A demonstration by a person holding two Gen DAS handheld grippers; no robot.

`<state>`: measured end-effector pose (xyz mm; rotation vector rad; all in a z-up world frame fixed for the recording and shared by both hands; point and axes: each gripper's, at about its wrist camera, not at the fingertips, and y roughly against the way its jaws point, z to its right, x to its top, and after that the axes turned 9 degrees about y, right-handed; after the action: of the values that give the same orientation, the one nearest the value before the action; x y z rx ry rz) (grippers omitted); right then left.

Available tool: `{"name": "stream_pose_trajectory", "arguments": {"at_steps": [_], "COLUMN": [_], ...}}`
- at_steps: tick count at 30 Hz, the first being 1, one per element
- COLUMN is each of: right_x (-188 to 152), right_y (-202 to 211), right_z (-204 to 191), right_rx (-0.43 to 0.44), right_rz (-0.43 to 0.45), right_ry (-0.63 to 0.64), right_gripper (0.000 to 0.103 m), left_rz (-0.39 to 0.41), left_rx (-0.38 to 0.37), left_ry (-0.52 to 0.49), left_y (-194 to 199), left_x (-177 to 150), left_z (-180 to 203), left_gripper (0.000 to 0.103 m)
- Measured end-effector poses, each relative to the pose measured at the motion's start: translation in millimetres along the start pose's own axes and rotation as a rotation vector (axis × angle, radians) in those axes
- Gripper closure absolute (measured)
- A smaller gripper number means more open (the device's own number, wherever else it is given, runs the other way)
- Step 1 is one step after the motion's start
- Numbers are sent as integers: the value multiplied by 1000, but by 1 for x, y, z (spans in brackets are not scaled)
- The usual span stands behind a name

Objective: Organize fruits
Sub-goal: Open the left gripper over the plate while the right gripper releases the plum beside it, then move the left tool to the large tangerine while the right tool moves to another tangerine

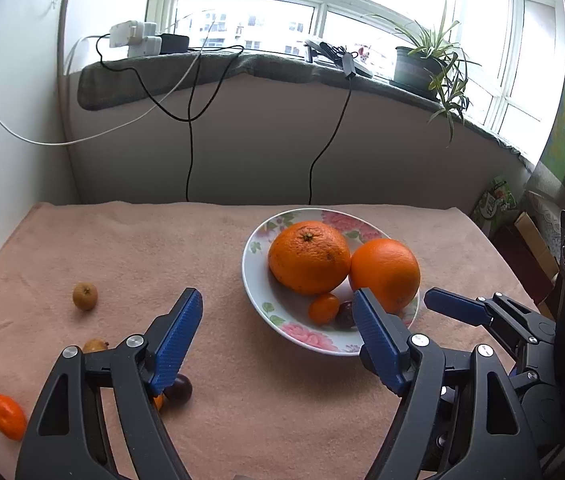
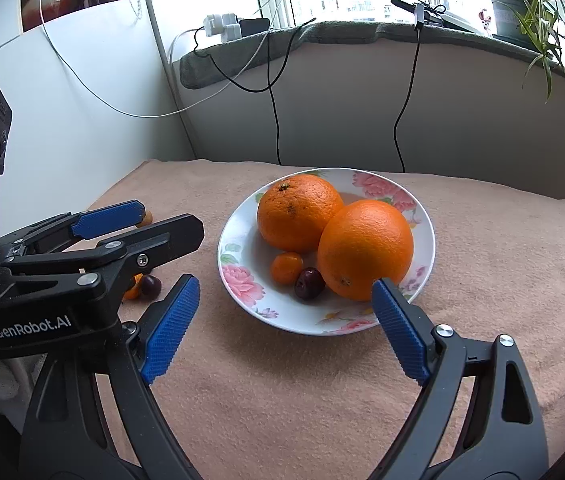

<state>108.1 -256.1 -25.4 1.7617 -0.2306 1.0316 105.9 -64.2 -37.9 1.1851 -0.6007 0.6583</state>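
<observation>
Both my grippers hang wide open over the pink towel, nothing between their blue pads

My left gripper (image 1: 278, 334) has its jaws spread far apart and empty above the salmon-pink terry cloth (image 1: 222, 412) covering the table; my right gripper (image 2: 284, 320) is just as wide and holds nothing, its right pad tip in front of the near rim of the white floral-patterned ceramic bowl (image 2: 242, 284). In that bowl I see two large round oranges (image 2: 300, 212) touching each other, a small orange kumquat (image 2: 286, 267) and a dark purple cherry (image 2: 309, 283) in front of them. Left of the bowl, loose on the cloth, lie a brownish-yellow loquat (image 1: 85, 296), a second loquat (image 1: 94, 346) half hidden behind my left finger, another dark cherry (image 1: 178, 389) and an orange oval kumquat (image 1: 7, 417) near the cloth's edge
</observation>
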Motion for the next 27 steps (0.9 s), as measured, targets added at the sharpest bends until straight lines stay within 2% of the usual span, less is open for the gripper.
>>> {"name": "stream_pose_trajectory", "arguments": {"at_steps": [17,27], "right_x": [9,15], "right_y": [4,-7], "right_z": [-29,-68], "right_rx": [44,116], "right_rz": [17,17], "right_ry": [55,162], "right_gripper": [13,13], "left_rz": [44,73], "left_rx": [36,136], "left_ry": [18,78], "left_y": [32,62], "left_x": [-7,-20], "left_z": [-22,-69], "left_gripper": [25,25]}}
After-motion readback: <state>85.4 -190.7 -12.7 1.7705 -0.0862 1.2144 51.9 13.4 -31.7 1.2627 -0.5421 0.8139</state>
